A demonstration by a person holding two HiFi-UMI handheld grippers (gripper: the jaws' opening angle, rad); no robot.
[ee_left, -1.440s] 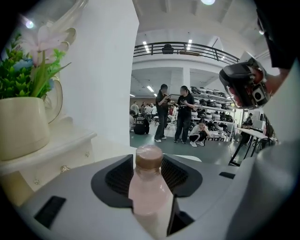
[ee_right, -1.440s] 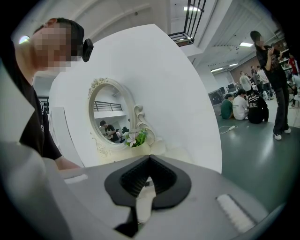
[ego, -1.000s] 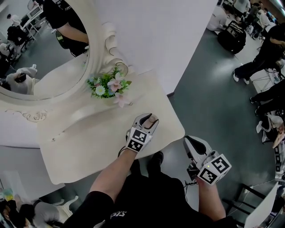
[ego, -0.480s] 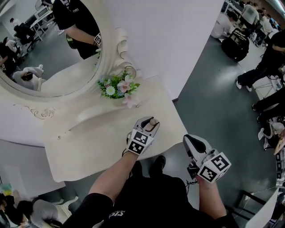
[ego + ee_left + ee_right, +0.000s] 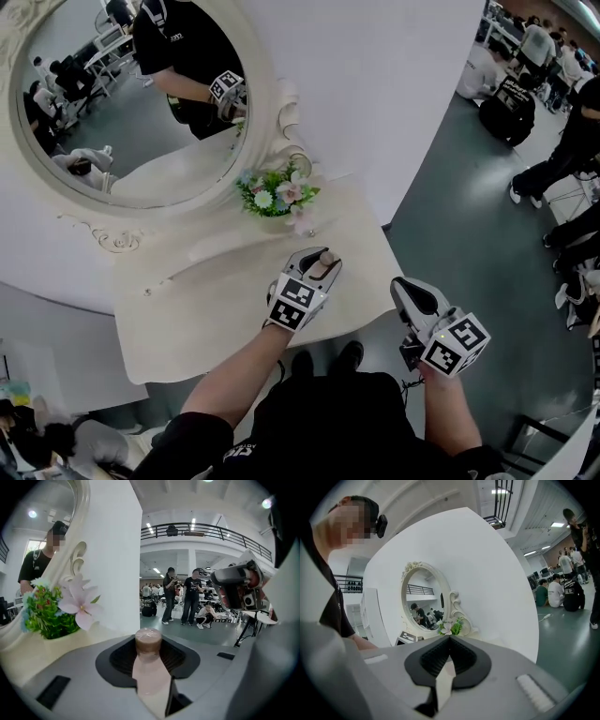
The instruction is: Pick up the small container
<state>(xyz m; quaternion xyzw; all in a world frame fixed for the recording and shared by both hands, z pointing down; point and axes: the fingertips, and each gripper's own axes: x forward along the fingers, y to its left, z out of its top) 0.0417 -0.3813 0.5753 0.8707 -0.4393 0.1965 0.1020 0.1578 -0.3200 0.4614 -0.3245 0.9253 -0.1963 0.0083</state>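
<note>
Left gripper view shows the left gripper [image 5: 319, 263] clamped on the small container [image 5: 148, 643] (pink body, brown cap), its jaws having just been closing. It hangs over the white table [image 5: 206, 291], near the flowers [image 5: 277, 192]. Beyond the table's edge, the right gripper [image 5: 450, 640] has its jaws together, empty.

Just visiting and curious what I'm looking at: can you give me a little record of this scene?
Setting: white dressing table, oval mirror, flowers
Left gripper: shut on small container; its jaws have just been closing
Container look: pale pink body, brownish cap
Right gripper: shut, empty, over the floor beside the table
</note>
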